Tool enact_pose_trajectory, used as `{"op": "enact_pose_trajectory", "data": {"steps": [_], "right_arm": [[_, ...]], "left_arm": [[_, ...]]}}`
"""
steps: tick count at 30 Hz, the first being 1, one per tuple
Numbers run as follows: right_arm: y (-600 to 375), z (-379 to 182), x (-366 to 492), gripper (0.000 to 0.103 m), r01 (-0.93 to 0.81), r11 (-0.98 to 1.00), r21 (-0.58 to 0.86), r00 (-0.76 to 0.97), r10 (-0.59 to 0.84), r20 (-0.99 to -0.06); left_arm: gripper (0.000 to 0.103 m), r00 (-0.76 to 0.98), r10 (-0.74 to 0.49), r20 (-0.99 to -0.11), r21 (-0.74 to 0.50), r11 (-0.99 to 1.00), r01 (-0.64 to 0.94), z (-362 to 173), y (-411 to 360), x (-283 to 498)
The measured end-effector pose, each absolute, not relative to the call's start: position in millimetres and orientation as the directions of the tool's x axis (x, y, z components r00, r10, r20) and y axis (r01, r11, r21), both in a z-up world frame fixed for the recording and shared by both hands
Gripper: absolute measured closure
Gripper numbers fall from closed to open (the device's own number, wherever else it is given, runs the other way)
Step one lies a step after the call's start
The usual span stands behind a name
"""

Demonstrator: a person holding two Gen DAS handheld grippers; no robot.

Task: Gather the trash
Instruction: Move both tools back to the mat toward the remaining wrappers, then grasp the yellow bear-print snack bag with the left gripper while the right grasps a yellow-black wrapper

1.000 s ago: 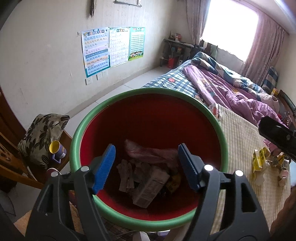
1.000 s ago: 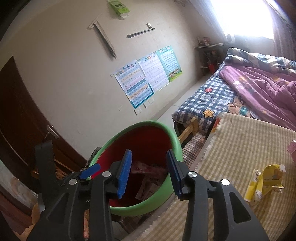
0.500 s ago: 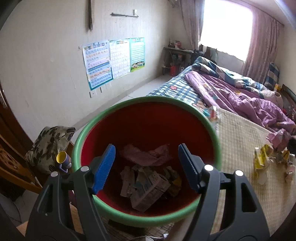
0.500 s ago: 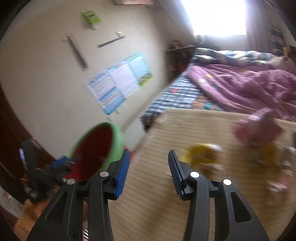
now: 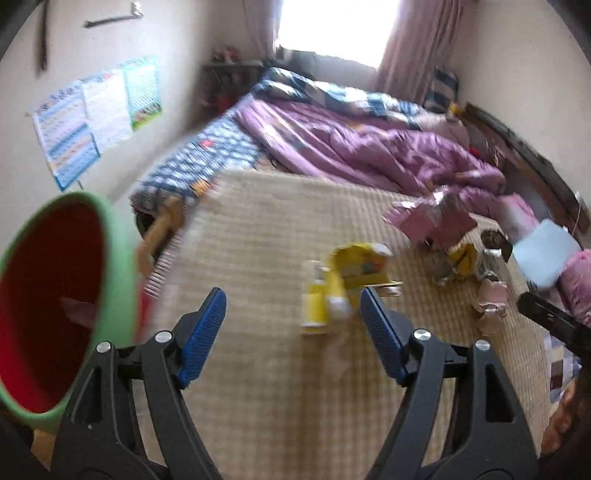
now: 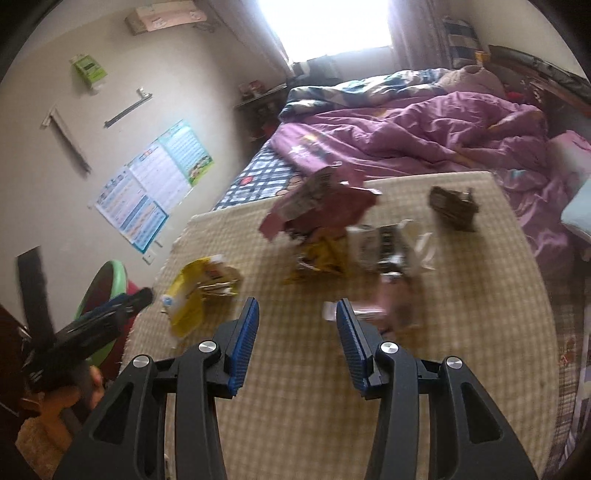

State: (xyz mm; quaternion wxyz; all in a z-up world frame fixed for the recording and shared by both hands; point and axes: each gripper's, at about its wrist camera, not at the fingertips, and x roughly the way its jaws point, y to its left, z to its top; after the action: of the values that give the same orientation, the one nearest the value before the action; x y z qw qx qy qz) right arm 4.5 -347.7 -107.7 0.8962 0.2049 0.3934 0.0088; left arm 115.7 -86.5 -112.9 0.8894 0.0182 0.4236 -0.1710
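Trash lies on a checked beige mat (image 5: pixel 258 229) on the bed. A yellow wrapper (image 5: pixel 351 273) lies just ahead of my open, empty left gripper (image 5: pixel 293 325); it also shows in the right wrist view (image 6: pixel 199 291). A pink torn bag (image 5: pixel 432 221) (image 6: pixel 325 206), a black-and-white carton (image 6: pixel 384 243), a dark crumpled wrapper (image 6: pixel 452 206) and a pinkish carton (image 6: pixel 395 302) lie further right. My right gripper (image 6: pixel 295 332) is open and empty, above the mat near the pinkish carton. The red bin with a green rim (image 5: pixel 110 258) (image 6: pixel 107 280) stands at the mat's left edge.
A purple quilt (image 6: pixel 424 136) covers the bed beyond the mat. Posters (image 6: pixel 155 184) hang on the left wall. A pink and blue pillow (image 5: pixel 546 258) lies at the right. The window (image 5: pixel 332 26) is bright at the back.
Both grippers have swung right, away from the bin and over the mat. The bin has moved to the left edge of each view. The trash pile is now in front.
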Motion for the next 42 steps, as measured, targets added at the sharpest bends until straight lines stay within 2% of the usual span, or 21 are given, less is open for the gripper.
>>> {"op": "enact_pose_trajectory", "data": {"steps": [7, 8, 9, 11, 12, 13, 14, 24, 30, 31, 33, 37, 40, 42], "right_arm": [[-377, -118, -3, 0.054, 0.204, 0.901, 0.382, 0.677, 0.153, -0.720], [-380, -119, -4, 0.054, 0.211, 0.900, 0.383, 0.675, 0.149, -0.723], [-383, -120, -4, 0.054, 0.219, 0.897, 0.383, 0.673, 0.146, -0.725], [-385, -123, -3, 0.054, 0.237, 0.892, 0.385, 0.668, 0.138, -0.732], [-386, -125, -3, 0.053, 0.242, 0.890, 0.386, 0.666, 0.137, -0.733], [-387, -126, -3, 0.053, 0.246, 0.888, 0.387, 0.665, 0.136, -0.734], [-387, -125, -1, 0.053, 0.241, 0.890, 0.387, 0.666, 0.138, -0.733], [-352, -115, 46, 0.053, 0.103, 0.939, 0.328, 0.689, 0.171, -0.704], [-337, -131, 77, 0.053, 0.082, 0.955, 0.285, 0.663, 0.162, -0.731], [-335, -135, 80, 0.053, 0.083, 0.956, 0.281, 0.651, 0.162, -0.742], [-334, -142, 86, 0.053, 0.090, 0.956, 0.280, 0.627, 0.164, -0.762], [-337, -150, 89, 0.056, 0.104, 0.956, 0.276, 0.611, 0.157, -0.776], [-339, -151, 87, 0.068, 0.110, 0.955, 0.277, 0.611, 0.155, -0.777], [-341, -151, 86, 0.081, 0.111, 0.952, 0.286, 0.609, 0.163, -0.776]], "left_arm": [[0.031, 0.464, -0.280, -0.841, -0.156, 0.945, 0.287, -150, -111, 145], [0.037, 0.457, -0.295, -0.839, -0.177, 0.942, 0.284, -151, -110, 146], [0.048, 0.453, -0.314, -0.834, -0.199, 0.938, 0.285, -152, -110, 145], [0.059, 0.437, -0.348, -0.829, -0.237, 0.928, 0.289, -149, -109, 143], [0.066, 0.443, -0.336, -0.831, -0.221, 0.931, 0.291, -147, -110, 140], [0.079, 0.447, -0.325, -0.833, -0.205, 0.933, 0.296, -145, -110, 138], [0.083, 0.443, -0.314, -0.840, -0.190, 0.934, 0.301, -145, -111, 136], [0.084, 0.459, -0.321, -0.828, -0.235, 0.943, 0.235, -133, -79, 90], [0.082, 0.471, -0.291, -0.833, -0.216, 0.954, 0.208, -131, -67, 80], [0.080, 0.473, -0.289, -0.832, -0.214, 0.955, 0.206, -130, -67, 80], [0.068, 0.471, -0.294, -0.832, -0.214, 0.953, 0.217, -131, -66, 81], [0.053, 0.479, -0.299, -0.826, -0.214, 0.951, 0.225, -131, -67, 82], [0.045, 0.473, -0.312, -0.824, -0.218, 0.945, 0.242, -133, -71, 84], [0.043, 0.455, -0.312, -0.834, -0.210, 0.942, 0.261, -138, -76, 87]]}}
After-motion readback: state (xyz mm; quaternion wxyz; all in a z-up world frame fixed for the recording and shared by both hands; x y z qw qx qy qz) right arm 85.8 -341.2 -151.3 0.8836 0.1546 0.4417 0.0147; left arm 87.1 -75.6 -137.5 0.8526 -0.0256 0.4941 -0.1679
